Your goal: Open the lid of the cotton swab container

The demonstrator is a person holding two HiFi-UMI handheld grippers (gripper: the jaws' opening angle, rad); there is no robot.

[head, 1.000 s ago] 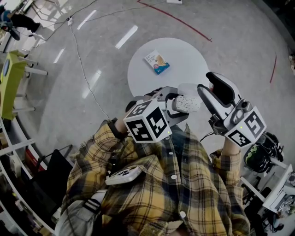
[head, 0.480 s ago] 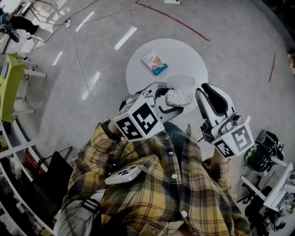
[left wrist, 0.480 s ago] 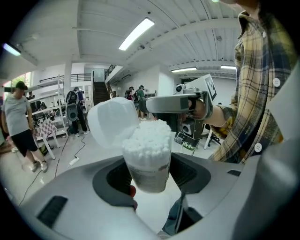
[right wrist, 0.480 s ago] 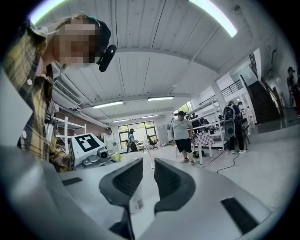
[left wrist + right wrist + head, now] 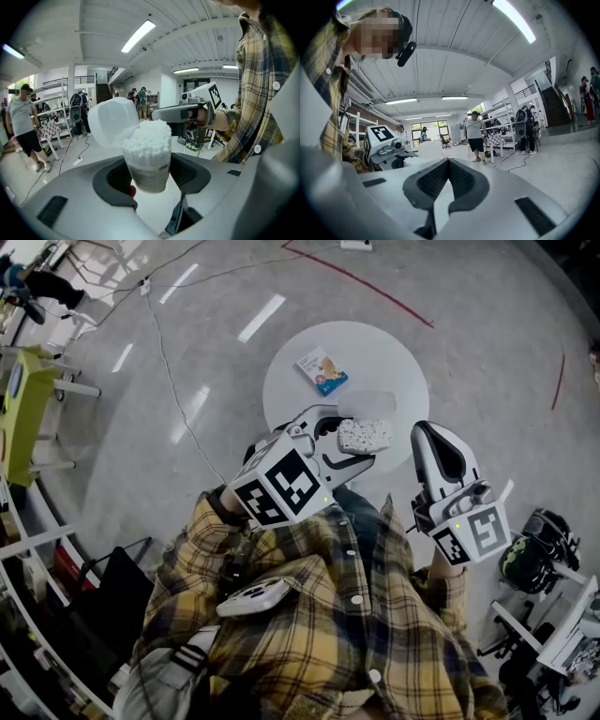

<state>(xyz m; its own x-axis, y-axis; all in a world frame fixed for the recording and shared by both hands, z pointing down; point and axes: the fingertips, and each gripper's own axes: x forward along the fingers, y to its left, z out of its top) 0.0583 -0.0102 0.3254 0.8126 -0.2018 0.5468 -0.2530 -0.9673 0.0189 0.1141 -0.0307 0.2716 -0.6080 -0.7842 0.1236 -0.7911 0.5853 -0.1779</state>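
My left gripper [image 5: 362, 441] is shut on the cotton swab container [image 5: 366, 435], a clear tub packed with white swabs [image 5: 148, 137]. It holds the tub above the near edge of the round white table [image 5: 394, 352]. The translucent lid [image 5: 114, 123] stands flipped open, still hinged at the tub's far side [image 5: 367, 404]. The grey pads [image 5: 116, 180] press the tub's lower body [image 5: 149, 172]. My right gripper [image 5: 429, 434] hangs to the right, apart from the tub. Its jaws have just been closing and now meet [image 5: 449, 161] with nothing between them.
A small printed packet [image 5: 322, 369] lies on the far left part of the table. A cable [image 5: 164, 381] runs over the grey floor at left. Several people stand by shelves and tables [image 5: 478, 131] in the room behind.
The right gripper has drawn back from the container, sunk toward the lower right, and its jaws have closed empty. The left gripper has carried the container a little leftward.
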